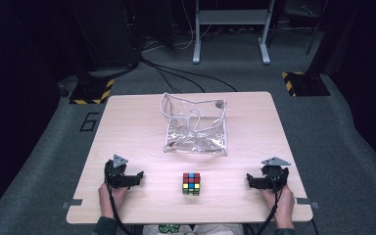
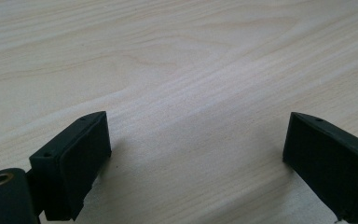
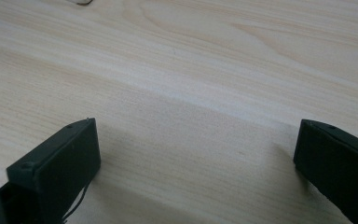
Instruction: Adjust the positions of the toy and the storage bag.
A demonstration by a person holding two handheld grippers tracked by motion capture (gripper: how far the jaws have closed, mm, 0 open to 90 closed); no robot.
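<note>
Both tongs, left (image 1: 138, 175) and right (image 1: 249, 179), are resting wide open and empty on the desk (image 1: 127, 127); likely approaching the cube (image 1: 191, 183) squarely, before the pouch (image 1: 195, 125).

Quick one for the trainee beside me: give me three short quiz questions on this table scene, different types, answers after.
1. True or false: the left tongs grip the puzzle cube.
2. What lies behind the cube, farther up the table?
3. The right tongs are: A open, B shut on the pouch.

Key:
1. False; they are open, nothing between the jaws.
2. A clear plastic pouch.
3. A.
</note>
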